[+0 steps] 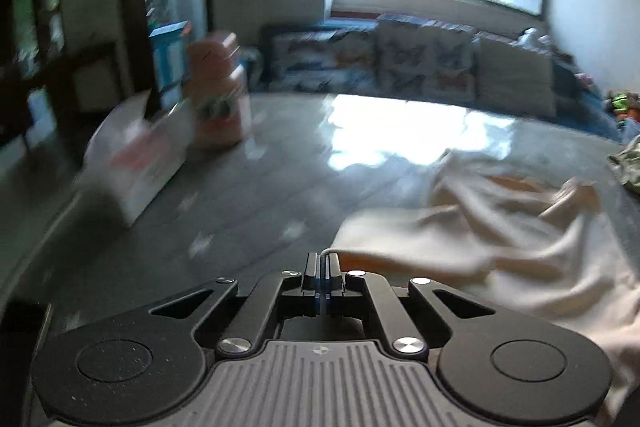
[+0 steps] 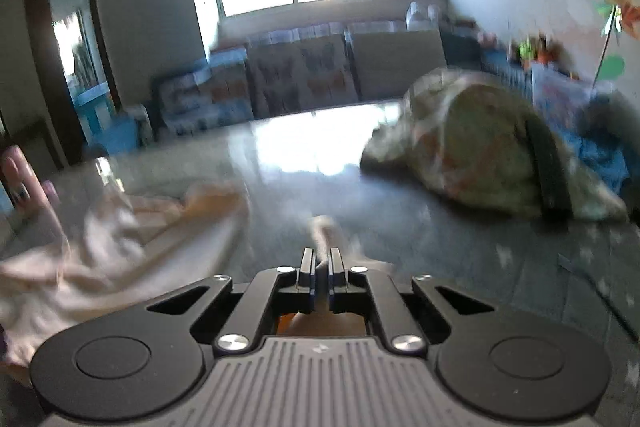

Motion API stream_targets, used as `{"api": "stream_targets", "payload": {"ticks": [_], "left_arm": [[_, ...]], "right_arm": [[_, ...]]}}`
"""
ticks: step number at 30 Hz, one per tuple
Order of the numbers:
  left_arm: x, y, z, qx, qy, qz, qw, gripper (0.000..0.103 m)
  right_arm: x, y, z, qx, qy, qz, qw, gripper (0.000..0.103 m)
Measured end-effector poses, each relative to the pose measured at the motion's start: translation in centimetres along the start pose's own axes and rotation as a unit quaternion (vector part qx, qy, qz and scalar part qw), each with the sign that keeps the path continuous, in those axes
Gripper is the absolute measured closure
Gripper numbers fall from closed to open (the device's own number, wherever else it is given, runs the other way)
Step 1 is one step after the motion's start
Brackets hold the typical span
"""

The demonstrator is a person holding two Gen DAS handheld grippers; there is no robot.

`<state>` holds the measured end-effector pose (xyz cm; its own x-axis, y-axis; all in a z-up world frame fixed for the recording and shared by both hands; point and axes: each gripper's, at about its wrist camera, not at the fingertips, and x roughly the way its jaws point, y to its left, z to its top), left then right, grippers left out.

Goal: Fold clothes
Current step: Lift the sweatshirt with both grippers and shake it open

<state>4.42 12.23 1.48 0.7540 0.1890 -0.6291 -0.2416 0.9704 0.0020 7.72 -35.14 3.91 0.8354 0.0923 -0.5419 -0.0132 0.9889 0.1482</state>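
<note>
My left tongs (image 1: 322, 259) pinch the edge of the cream cloth (image 1: 500, 227); my right tongs (image 2: 321, 259) pinch another fold of it (image 2: 120, 227); the cloth lies rumpled on the grey table (image 1: 260, 195); a patterned bundle (image 2: 480, 147) sits beyond; a box (image 1: 136, 163) stands left.

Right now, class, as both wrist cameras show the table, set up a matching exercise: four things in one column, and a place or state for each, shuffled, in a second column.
Things:
1. cream garment
2. orange jar
3. patterned greenish cloth heap
4. white box

Places or states:
A. piled at the table's far right, ahead of the right hand-held gripper
B. standing upright behind the box
C. pinched at an edge by the left hand-held gripper
D. lying near the table's left edge

Pairs: 1-C, 2-B, 3-A, 4-D
</note>
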Motion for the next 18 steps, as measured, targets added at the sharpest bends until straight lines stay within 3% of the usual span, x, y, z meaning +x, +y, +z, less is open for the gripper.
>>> {"api": "stream_targets", "payload": {"ticks": [4,12,15,18], "left_arm": [[0.2,1.2,-1.2,-0.01,0.018,0.006,0.9998,0.101],[-0.2,2.4,-2.6,-0.018,0.038,0.004,0.9991,0.1],[-0.8,2.4,-3.5,-0.006,0.041,0.009,0.9991,0.1],[-1.0,2.7,-3.8,-0.009,0.047,0.02,0.9987,0.098]], "right_arm": [[-2.6,-0.9,0.4,0.011,-0.036,-0.006,0.999,0.098],[-2.0,-4.9,-2.5,0.046,0.043,-0.096,0.993,0.094],[-2.2,-5.7,-2.8,0.059,0.05,-0.098,0.992,0.092],[-2.5,-5.5,-2.9,0.061,0.046,-0.084,0.994,0.078]]}}
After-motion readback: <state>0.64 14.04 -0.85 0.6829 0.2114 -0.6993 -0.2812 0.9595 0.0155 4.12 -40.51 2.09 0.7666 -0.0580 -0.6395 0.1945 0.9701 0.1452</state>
